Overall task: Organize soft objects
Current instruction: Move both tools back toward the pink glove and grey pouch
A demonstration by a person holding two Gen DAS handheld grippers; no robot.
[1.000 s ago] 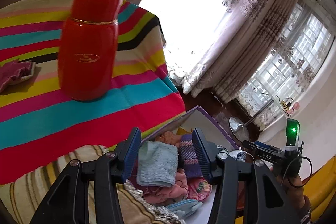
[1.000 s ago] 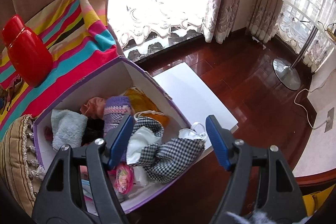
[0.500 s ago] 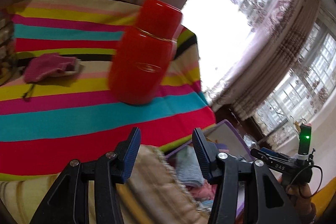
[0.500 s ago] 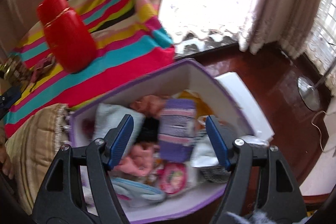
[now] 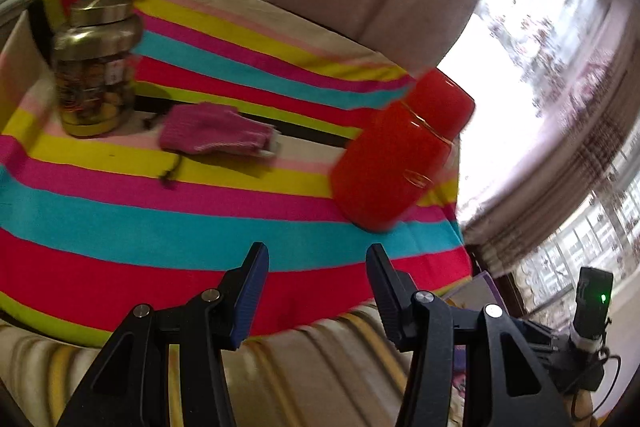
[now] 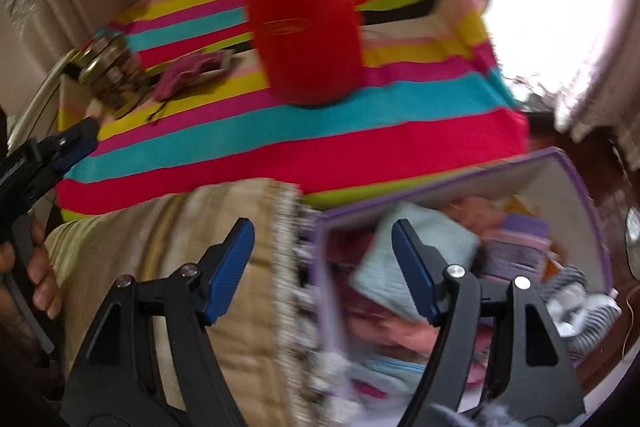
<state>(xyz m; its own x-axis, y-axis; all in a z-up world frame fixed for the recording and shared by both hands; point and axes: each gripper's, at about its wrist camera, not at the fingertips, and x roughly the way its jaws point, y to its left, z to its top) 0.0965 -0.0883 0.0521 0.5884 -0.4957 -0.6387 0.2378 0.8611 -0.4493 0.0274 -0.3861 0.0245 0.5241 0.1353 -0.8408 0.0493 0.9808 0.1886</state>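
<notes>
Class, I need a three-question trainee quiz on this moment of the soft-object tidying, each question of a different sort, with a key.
1. True or false: the left gripper holds the pink glove.
2. Which stands between the glove and the window: A) red flask, B) glass jar?
3. Fill in: the blue towel lies in the purple-edged ____.

Key: 1 false, it is open and empty; 2 A; 3 box.
</notes>
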